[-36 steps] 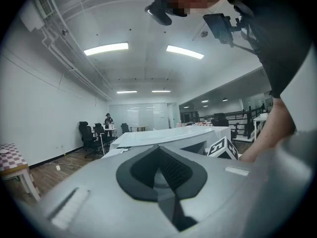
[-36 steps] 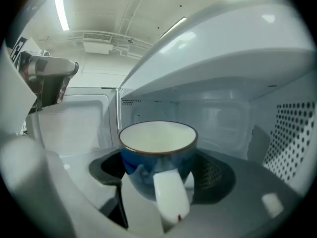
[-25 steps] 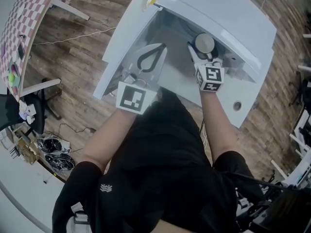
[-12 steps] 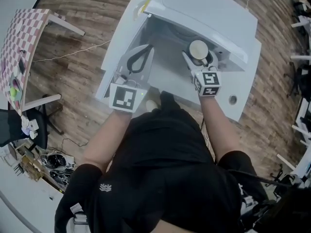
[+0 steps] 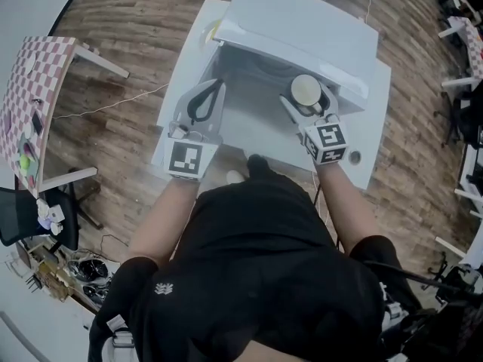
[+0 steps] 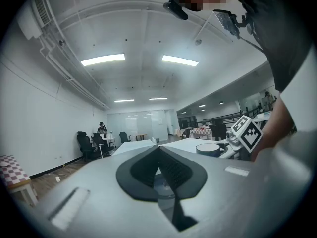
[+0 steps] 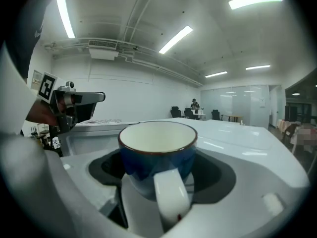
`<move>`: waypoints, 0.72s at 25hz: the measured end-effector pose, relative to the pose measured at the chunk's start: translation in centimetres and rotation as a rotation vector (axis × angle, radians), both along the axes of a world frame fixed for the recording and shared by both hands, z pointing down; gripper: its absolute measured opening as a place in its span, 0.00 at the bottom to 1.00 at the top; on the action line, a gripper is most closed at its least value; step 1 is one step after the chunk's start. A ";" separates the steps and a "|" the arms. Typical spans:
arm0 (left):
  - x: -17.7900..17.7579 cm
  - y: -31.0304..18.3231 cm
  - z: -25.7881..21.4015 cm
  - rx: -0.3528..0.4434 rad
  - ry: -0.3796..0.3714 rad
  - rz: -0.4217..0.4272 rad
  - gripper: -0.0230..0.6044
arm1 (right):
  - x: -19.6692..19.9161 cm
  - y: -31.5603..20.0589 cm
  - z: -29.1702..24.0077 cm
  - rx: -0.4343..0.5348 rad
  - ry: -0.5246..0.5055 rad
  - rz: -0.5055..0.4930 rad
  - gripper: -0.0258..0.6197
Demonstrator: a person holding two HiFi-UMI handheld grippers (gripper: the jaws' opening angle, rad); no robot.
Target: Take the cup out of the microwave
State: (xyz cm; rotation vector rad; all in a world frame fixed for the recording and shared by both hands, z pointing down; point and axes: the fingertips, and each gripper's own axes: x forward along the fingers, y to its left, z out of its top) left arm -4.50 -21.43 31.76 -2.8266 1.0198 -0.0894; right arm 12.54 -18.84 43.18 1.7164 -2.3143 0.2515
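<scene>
A blue cup [image 5: 306, 89] with a cream inside and a white handle [image 7: 169, 197] hangs just in front of the white microwave [image 5: 302, 29], at its open front. My right gripper [image 5: 309, 105] is shut on the cup [image 7: 157, 145], one jaw on either side of it. My left gripper [image 5: 213, 86] hovers to the left at about the same height. Its jaws [image 6: 158, 150] meet at the tips with nothing between them. In the left gripper view, the cup [image 6: 208, 148] shows at the right beside the right gripper's marker cube [image 6: 246, 133].
The microwave stands on a white table [image 5: 366, 153]. Its open door [image 5: 181, 66] may be the white panel beside my left gripper. A checkered table [image 5: 30, 74] and a black chair [image 5: 23, 213] stand on the wooden floor to the left.
The cup has come out from under the microwave's top edge toward me, held in the right gripper. The left gripper drifted back alongside it, still shut.
</scene>
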 end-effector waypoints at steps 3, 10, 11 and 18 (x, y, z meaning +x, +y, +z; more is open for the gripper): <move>-0.5 -0.5 -0.4 0.015 -0.005 -0.007 0.04 | 0.4 0.3 -0.9 0.005 0.007 -0.006 0.65; -1.3 -1.4 -1.4 0.030 -0.010 -0.021 0.04 | 1.1 0.9 -4.6 0.030 -0.028 -0.021 0.65; -1.4 -1.5 -1.6 0.030 -0.009 -0.022 0.04 | 1.0 1.0 -5.3 0.037 -0.030 -0.029 0.65; -2.1 -2.7 -3.0 0.047 -0.004 -0.040 0.04 | 1.0 0.8 -8.4 0.061 -0.039 -0.045 0.65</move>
